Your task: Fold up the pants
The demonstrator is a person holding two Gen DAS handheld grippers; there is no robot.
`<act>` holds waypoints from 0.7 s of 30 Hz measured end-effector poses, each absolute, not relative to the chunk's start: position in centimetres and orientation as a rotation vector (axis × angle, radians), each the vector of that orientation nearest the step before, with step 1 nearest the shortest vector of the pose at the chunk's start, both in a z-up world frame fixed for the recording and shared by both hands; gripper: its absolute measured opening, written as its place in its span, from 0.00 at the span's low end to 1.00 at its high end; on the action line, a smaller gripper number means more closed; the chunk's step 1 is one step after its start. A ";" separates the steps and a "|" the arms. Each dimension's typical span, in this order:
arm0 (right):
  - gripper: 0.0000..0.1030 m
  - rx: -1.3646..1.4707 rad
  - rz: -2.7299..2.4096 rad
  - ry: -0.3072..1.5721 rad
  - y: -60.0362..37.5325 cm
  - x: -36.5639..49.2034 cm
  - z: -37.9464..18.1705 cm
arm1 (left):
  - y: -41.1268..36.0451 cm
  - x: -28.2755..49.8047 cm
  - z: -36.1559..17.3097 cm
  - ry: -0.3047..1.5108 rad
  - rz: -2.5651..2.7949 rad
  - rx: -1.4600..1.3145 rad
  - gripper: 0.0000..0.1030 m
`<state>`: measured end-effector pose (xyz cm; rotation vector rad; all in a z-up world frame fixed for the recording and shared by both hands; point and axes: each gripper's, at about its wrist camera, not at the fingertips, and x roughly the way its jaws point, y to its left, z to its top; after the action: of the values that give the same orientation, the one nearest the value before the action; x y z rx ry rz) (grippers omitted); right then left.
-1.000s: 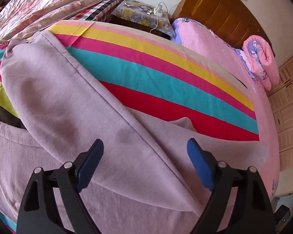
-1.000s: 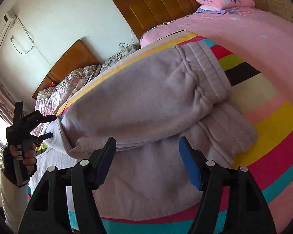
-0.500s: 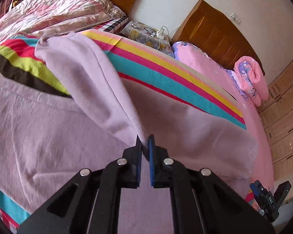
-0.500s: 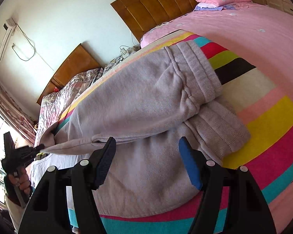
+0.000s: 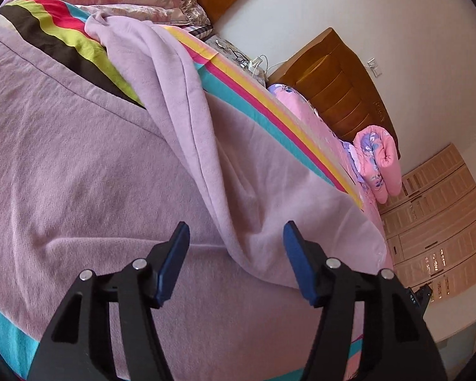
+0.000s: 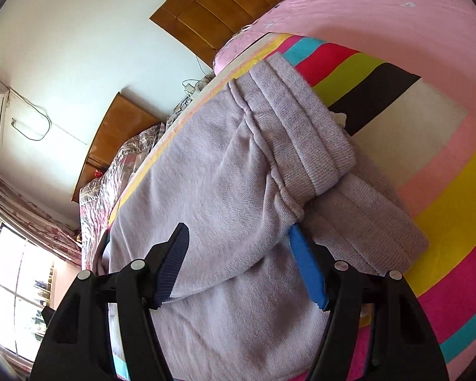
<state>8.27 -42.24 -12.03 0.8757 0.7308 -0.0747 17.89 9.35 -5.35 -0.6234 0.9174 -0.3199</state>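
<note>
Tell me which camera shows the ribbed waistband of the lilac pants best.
The right wrist view: the ribbed knit waistband of the lilac pants lies there in full, folded over. The left wrist view shows only plain leg fabric, no waistband.

The lilac fleece pants point(image 5: 79, 165) lie on the rainbow-striped bedspread point(image 6: 453, 209), 1 leg folded over the other; their ribbed waistband point(image 6: 304, 127) lies on the far right. Behind stands a brown wooden headboard point(image 5: 342, 95), a rolled pink floral quilt point(image 5: 377, 162) before it
</note>
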 end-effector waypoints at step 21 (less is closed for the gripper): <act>0.08 0.787 -0.124 0.670 -42.4 7.8 -9.5 | 13.5 24.5 -1.6 0.920 -0.135 -0.521 0.06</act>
<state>7.84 -42.44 -9.51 0.7867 0.6705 -0.1238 24.50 13.51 -1.56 -0.5213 0.9197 -0.1349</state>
